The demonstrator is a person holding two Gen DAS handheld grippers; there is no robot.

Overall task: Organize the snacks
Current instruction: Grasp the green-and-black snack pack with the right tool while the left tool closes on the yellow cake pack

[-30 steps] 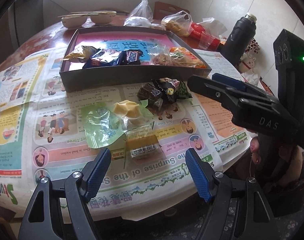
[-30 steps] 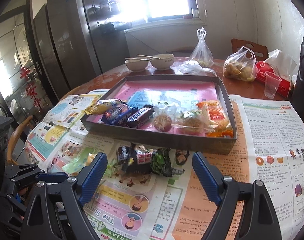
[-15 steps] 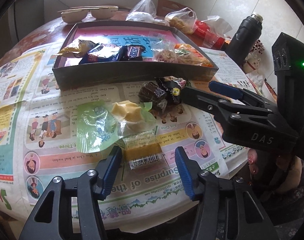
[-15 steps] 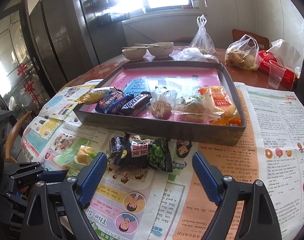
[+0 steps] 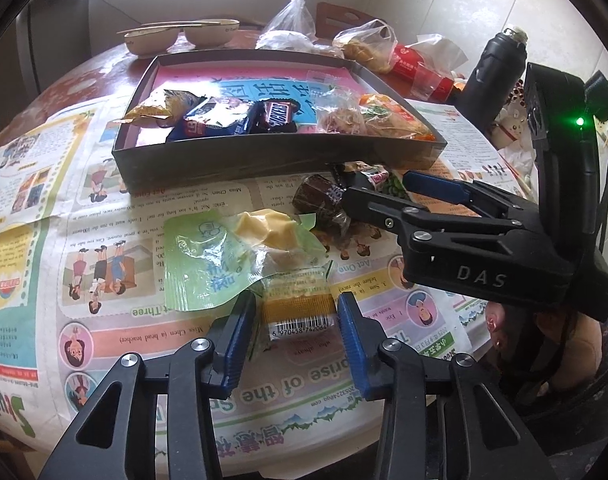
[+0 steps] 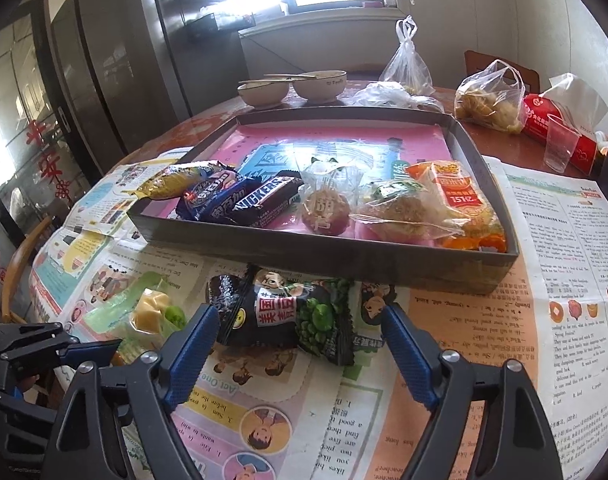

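Observation:
A small clear-wrapped snack with an amber band and a barcode [image 5: 298,312] lies on the newspaper. My left gripper [image 5: 296,336] straddles it with closing jaws, and the blue pads stand just at its sides. Beside it lies a green wrapper with a yellow piece [image 5: 224,256]. My right gripper [image 6: 300,348] hangs low over a clump of dark snack packs [image 6: 264,312] and a green pea pack [image 6: 323,320]. Its jaws are closing, wide of the packs on both sides. The grey box [image 6: 343,264] behind holds several sorted snacks.
Newspaper [image 6: 483,320] covers the round table's near half, and its edge runs just under the left gripper. Behind the box stand two bowls [image 6: 292,86], plastic bags [image 6: 487,100], a red tissue pack [image 6: 543,120], a clear cup [image 6: 557,146] and a black bottle [image 5: 491,76].
The left jaws have narrowed around the barcode snack. The right gripper has sunk closer to the dark packs and its jaws have narrowed a little.

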